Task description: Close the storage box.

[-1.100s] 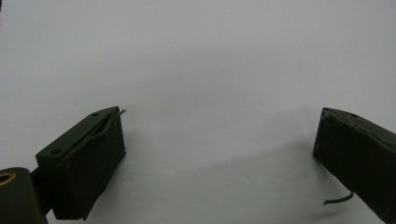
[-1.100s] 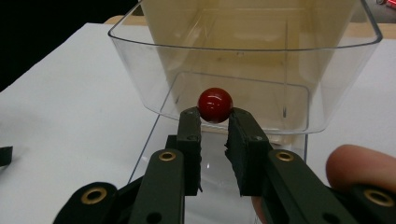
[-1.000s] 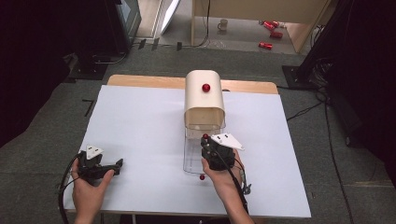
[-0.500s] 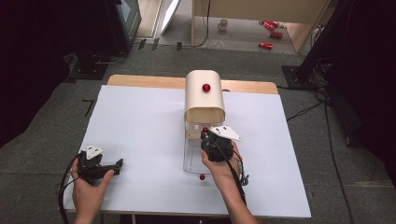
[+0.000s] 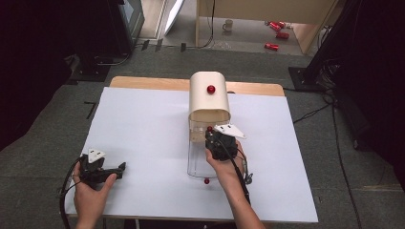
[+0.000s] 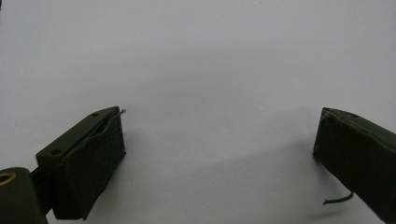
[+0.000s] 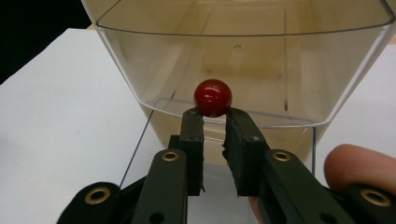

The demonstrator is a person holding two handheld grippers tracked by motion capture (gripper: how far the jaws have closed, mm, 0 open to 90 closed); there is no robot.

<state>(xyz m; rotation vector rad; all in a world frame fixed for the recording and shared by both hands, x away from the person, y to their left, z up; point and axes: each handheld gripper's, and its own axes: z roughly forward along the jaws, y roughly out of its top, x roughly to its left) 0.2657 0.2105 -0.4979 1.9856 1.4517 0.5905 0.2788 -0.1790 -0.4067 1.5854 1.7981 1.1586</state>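
We have the right gripper (image 7: 215,122) clenched on a small red knob (image 7: 213,97), the jaws pinching just beneath the ball where its stem must be. That knob sits on the front wall of a clear plastic drawer (image 7: 140,88), which stands pulled out toward us from a cream, round-topped cabinet (image 5: 209,98) at the middle of the table (image 5: 143,124), toward its far edge. In the high view the right gripper (image 5: 216,142) hovers over the drawer (image 5: 196,164), just near of the cabinet's mouth. A second red knob (image 5: 210,89) shows on the cabinet's top, and a third red knob (image 5: 206,181) lies at the drawer's near end.

We judge the drawer light and stiff, thin-walled and empty as far as we can see, so it should slide with little force. The knob is glossy and round, likely slippery; the narrow neck beneath the ball is the sound place to hold it, where the jaws now sit. A crooked pull could jam the drawer or tip the light cabinet.

The left gripper (image 5: 98,169) rests on the table at the near left, well apart, its jaws released and wide with nothing between them.
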